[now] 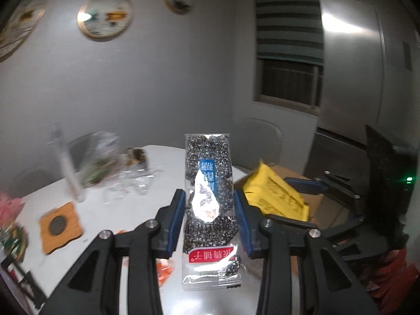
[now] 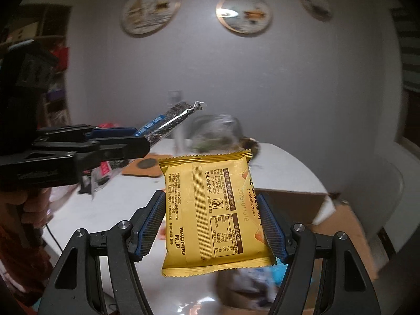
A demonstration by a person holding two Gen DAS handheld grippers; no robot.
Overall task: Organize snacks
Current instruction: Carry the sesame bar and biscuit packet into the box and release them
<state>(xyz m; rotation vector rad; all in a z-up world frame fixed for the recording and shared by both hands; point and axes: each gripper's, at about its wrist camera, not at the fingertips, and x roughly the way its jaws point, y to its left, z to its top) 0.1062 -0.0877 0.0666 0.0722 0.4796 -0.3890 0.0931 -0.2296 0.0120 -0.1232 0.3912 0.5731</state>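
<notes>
My left gripper (image 1: 209, 206) is shut on a long clear snack pack of black sesame (image 1: 208, 189) and holds it upright above the white table (image 1: 110, 210). My right gripper (image 2: 214, 223) is shut on a yellow snack packet (image 2: 207, 210), held in the air over the table. In the left wrist view the yellow packet (image 1: 275, 197) and the right gripper (image 1: 315, 191) show at the right, above an open cardboard box (image 1: 323, 204). In the right wrist view the left gripper (image 2: 126, 141) with the sesame pack (image 2: 168, 120) shows at the left.
A wooden coaster (image 1: 61, 227), a blurred glass vase with greenery (image 1: 102, 157) and clear wrappers (image 1: 131, 183) lie on the table. An orange wrapper (image 1: 164, 271) lies near the front. The cardboard box (image 2: 328, 223) stands at the right with items inside. Chairs stand behind the table.
</notes>
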